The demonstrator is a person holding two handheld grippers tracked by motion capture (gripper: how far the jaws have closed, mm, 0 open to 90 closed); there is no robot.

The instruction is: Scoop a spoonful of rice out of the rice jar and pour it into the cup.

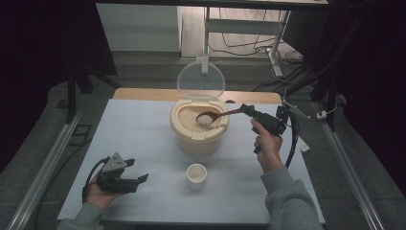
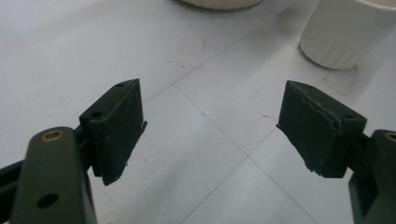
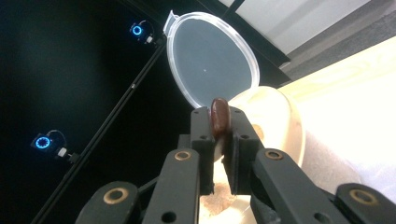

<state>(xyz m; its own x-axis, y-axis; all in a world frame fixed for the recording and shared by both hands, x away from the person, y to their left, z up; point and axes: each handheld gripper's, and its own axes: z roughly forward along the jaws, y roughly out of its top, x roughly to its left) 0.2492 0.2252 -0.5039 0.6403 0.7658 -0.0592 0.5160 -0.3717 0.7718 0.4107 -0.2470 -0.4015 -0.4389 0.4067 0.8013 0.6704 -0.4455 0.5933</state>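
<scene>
In the high view the right gripper (image 1: 247, 110) is clamped on the handle of a wooden spoon (image 1: 218, 116) whose bowl, heaped with rice, sits over the open rice bin (image 1: 199, 125), while the left gripper (image 1: 141, 178) rests on the table (image 1: 143, 129) well left of the bin and the white cup (image 1: 196, 175) stands just in front of it. In the left gripper view the left gripper's (image 2: 210, 126) jaws stand wide apart over bare table, the cup (image 2: 345, 32) beyond them near the bin's base. In the right gripper view the right gripper's (image 3: 219, 126) jaws pinch the spoon's handle end (image 3: 219, 116), with the bin's clear lid (image 3: 210, 60) upright behind.
</scene>
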